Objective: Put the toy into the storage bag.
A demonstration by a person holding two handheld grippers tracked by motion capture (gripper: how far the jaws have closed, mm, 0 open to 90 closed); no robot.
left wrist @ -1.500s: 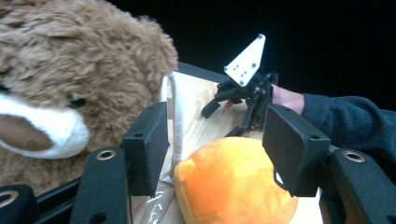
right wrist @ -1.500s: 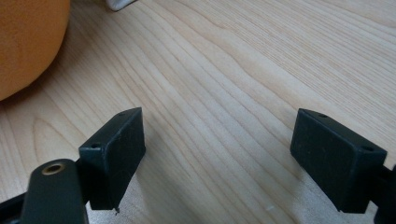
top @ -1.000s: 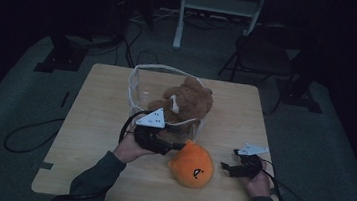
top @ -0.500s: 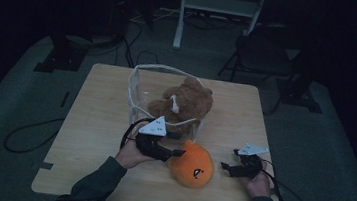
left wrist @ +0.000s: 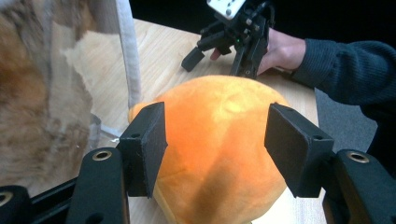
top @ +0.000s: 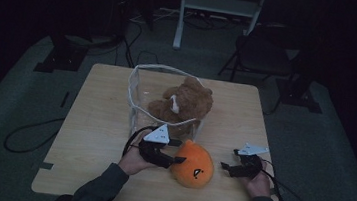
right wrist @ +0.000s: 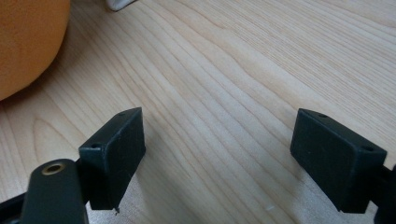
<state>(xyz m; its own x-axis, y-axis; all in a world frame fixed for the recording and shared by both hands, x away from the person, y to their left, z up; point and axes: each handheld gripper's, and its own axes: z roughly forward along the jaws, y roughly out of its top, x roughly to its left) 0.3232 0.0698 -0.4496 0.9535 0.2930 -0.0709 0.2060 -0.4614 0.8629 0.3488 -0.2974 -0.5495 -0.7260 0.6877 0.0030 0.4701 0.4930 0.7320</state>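
Left gripper (left wrist: 215, 144) jaws spread wide, straddling orange plush (left wrist: 219, 154), pads not quite pressing. Right gripper (right wrist: 233, 158) open over bare table (right wrist: 243, 70), plush off to side.

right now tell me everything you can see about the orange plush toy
The orange plush toy is round and soft, in fuzzy fabric, with a small dark mark stitched on its front. It lies on the wooden table near the front edge, just in front of the clear bin that holds a brown teddy bear. The left gripper straddles it, jaws open on both sides, pads not visibly pressing. The right gripper rests apart, to its right.
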